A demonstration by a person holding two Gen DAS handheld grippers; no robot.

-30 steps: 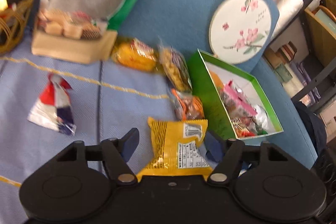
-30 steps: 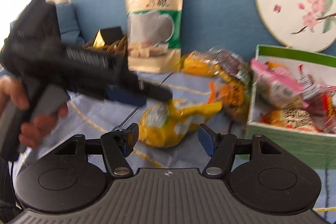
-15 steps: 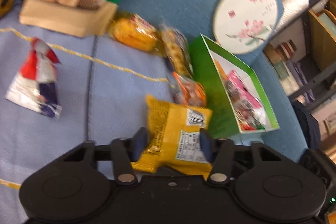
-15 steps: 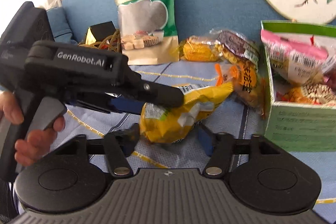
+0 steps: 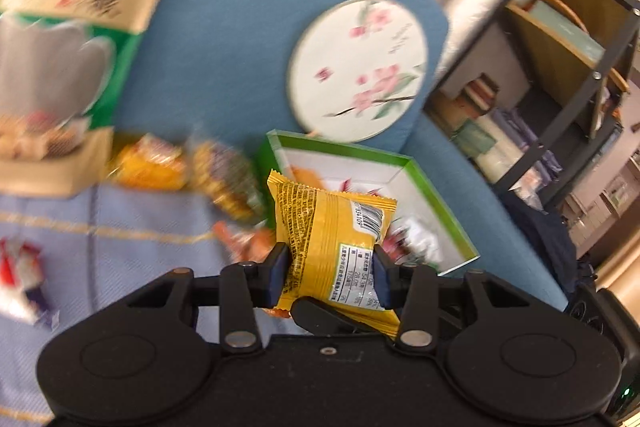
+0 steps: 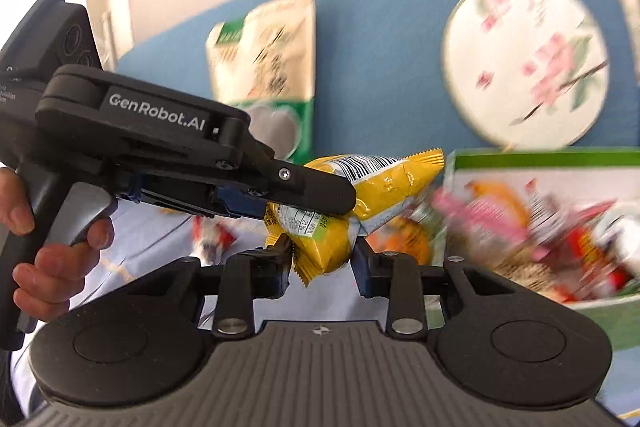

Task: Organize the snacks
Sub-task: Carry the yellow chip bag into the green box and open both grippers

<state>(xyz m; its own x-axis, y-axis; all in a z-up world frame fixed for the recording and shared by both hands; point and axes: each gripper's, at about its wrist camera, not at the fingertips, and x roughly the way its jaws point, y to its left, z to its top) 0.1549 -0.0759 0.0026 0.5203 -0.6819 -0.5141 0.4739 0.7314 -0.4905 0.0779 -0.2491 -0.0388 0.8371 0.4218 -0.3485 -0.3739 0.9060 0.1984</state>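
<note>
A yellow snack packet point(image 5: 332, 223) hangs in the air in front of the green box point(image 5: 436, 195), with both grippers on it. My left gripper point(image 5: 330, 275) has its blue pads pressed on the packet's lower sides, and its jaws are still closing. In the right wrist view the left gripper point(image 6: 320, 193) reaches in from the left and clamps the packet point(image 6: 384, 187) from the side. My right gripper point(image 6: 320, 259) pinches the packet's lower end, its jaws also still closing. The box point(image 6: 560, 159) holds several wrapped snacks.
Loose snacks lie on the blue striped cloth: an orange-yellow packet point(image 5: 148, 167), a nut packet point(image 5: 228, 179), a red-white-blue one point(image 5: 20, 275). A large beige-green pouch point(image 5: 60, 47) and a round floral fan point(image 5: 360, 67) lean on the couch back. A shelf point(image 5: 560, 67) stands right.
Both grippers closed from wide open onto the yellow packet, which lay on the cloth a second ago. It is now lifted off the cloth and held before the green box.
</note>
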